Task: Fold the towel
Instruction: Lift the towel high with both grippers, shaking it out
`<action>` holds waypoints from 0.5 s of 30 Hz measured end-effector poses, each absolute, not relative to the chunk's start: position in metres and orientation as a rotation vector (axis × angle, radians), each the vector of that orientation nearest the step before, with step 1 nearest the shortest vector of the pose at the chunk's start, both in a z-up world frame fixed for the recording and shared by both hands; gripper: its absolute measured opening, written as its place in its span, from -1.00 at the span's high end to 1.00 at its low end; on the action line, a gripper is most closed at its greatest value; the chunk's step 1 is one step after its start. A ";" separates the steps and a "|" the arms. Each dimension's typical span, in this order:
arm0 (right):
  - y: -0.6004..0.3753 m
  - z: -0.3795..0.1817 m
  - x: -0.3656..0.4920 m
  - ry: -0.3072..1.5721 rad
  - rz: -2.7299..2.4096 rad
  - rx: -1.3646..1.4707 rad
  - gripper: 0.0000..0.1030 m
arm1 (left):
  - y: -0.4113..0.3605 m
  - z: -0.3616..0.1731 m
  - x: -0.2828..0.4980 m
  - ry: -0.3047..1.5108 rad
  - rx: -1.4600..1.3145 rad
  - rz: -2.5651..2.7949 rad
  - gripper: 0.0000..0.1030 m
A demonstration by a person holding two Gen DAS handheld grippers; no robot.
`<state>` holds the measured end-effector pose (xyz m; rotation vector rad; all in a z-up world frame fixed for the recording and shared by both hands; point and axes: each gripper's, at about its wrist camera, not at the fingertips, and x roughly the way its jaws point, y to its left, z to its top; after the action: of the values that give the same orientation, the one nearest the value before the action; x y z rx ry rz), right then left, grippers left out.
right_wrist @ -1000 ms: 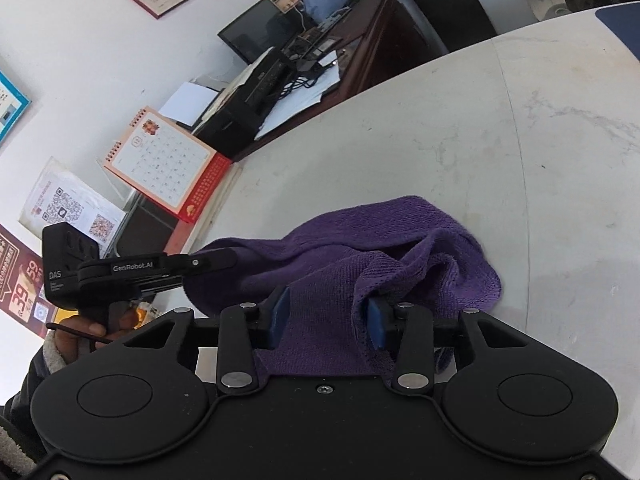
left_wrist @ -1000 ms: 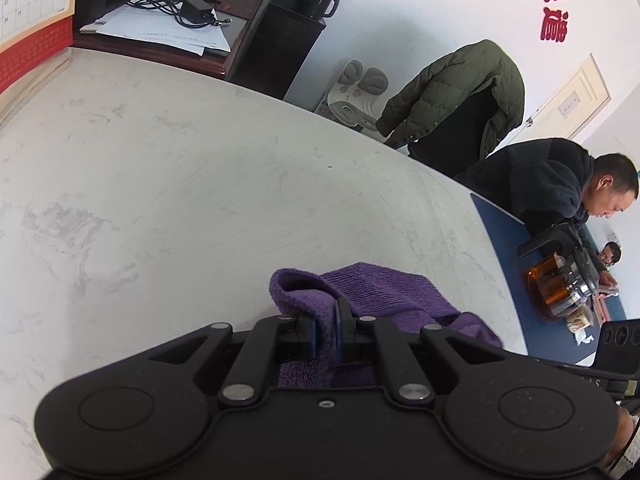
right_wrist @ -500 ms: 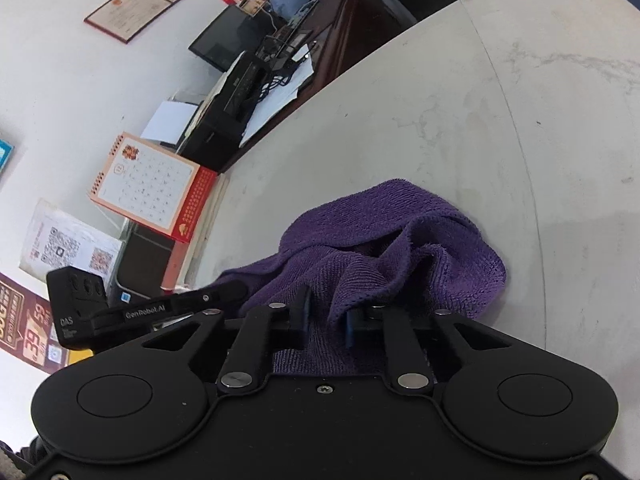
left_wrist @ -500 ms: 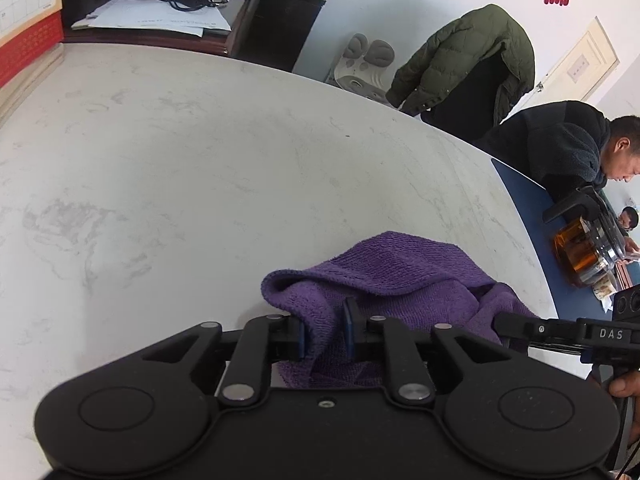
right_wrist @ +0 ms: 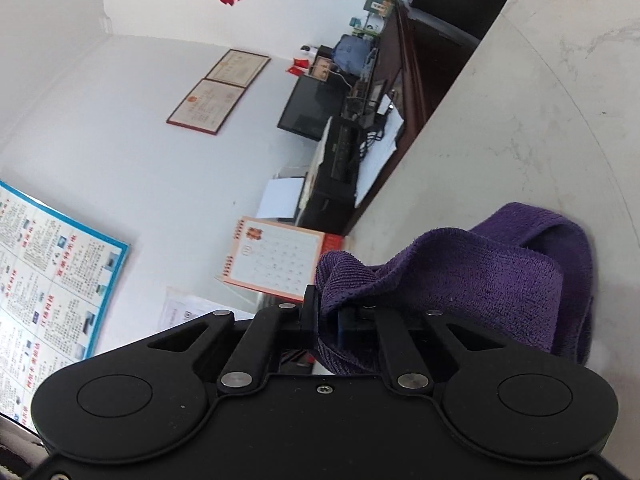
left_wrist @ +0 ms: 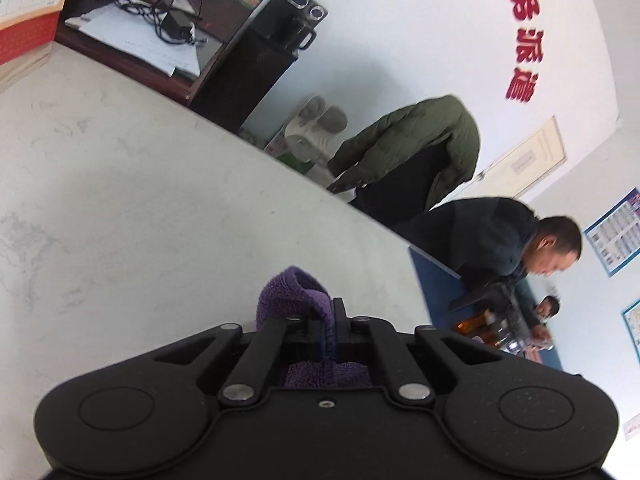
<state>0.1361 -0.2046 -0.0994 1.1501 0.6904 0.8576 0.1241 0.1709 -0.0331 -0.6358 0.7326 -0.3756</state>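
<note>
Left gripper (left_wrist: 329,330): jaws pinched tight on a fold of the purple towel (left_wrist: 294,294), narrower than a second ago. Right gripper (right_wrist: 328,314): jaws clamped on another towel (right_wrist: 492,276) edge, where earlier they stood wide around it. Both raised and tilted since then; cloth lifted, its far part draped toward the white marble table (right_wrist: 520,120). Calendar (right_wrist: 276,260) beyond.

A pale, marble-patterned table (left_wrist: 140,208) with faint grey veining and a curved edge carries the scene. A purple towel (right_wrist: 520,272) droops onto it in the right wrist view, its far fold resting on the surface. A red-based desk calendar (right_wrist: 276,260) stands by the table's edge.
</note>
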 end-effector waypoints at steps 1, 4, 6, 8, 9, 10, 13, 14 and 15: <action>-0.208 -0.097 0.137 0.673 0.867 1.167 0.85 | 0.171 -0.027 0.122 0.716 -0.632 -0.376 0.95; -0.219 -0.088 0.140 0.620 0.896 1.216 0.85 | 0.176 -0.005 0.113 0.651 -0.610 -0.366 0.95; -0.227 -0.082 0.142 0.585 0.914 1.249 0.85 | 0.181 0.007 0.108 0.611 -0.613 -0.361 0.95; -0.234 -0.075 0.144 0.546 0.934 1.272 0.85 | 0.188 0.022 0.104 0.563 -0.617 -0.350 0.95; -0.238 -0.066 0.145 0.520 0.947 1.266 0.85 | 0.193 0.033 0.102 0.538 -0.614 -0.345 0.95; -0.242 -0.058 0.146 0.493 0.959 1.260 0.85 | 0.196 0.040 0.102 0.522 -0.601 -0.336 0.95; -0.254 -0.031 0.155 0.418 0.998 1.248 0.85 | 0.204 0.063 0.102 0.472 -0.557 -0.322 0.95; -0.257 -0.021 0.159 0.400 1.010 1.228 0.85 | 0.208 0.075 0.101 0.444 -0.550 -0.330 0.95; -0.260 -0.012 0.162 0.381 1.023 1.210 0.85 | 0.210 0.081 0.101 0.428 -0.551 -0.333 0.95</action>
<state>0.1620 -0.2596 -0.0119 1.2103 0.3814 1.0231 0.1009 0.2104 0.0812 -0.5509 0.4283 -0.3328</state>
